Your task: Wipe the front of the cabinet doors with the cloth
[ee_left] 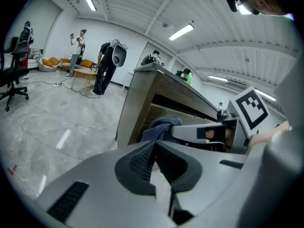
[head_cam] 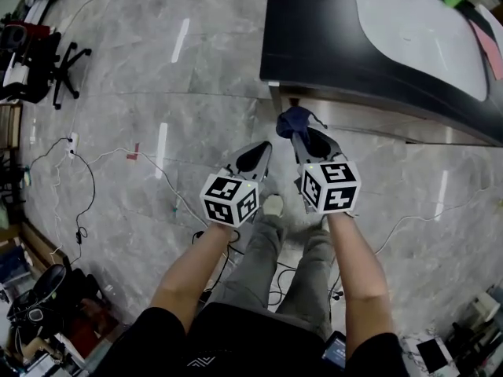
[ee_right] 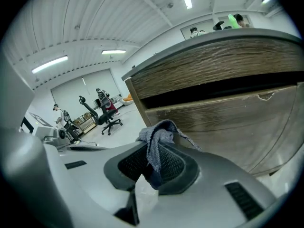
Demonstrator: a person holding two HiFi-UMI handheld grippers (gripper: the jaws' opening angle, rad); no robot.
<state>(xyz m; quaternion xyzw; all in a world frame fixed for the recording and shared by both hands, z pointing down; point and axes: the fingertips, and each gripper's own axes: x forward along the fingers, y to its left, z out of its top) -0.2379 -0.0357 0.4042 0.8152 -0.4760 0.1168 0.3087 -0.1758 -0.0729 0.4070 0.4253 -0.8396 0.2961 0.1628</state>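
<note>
Head view is showing a chair point(head_cam: 49, 61) standing at far left on the grey floor point(head_cam: 157, 69), with cables point(head_cam: 82, 171) trailing below it. Toward the middle, the left gripper point(head_cam: 263, 149) is pointing at the cabinet point(head_cam: 314, 45). It is carrying nothing, and its 2 jaws are pressing together tip to tip. Just right of it, the right gripper point(head_cam: 299, 138) is clamping the cloth point(head_cam: 294, 121), a dark blue bunch sticking out past its tips. The cloth is sitting right at the cabinet's near left corner, below the dark top. Whether it is touching the wood cannot be told.

In the right gripper view, the cloth point(ee_right: 156, 139) is hanging pinched between the 2 ribbed pads, with a thin corner drooping to the right. Beyond it the brown door point(ee_right: 228, 122) is filling the right side, under a dark gap point(ee_right: 213, 91).
</note>
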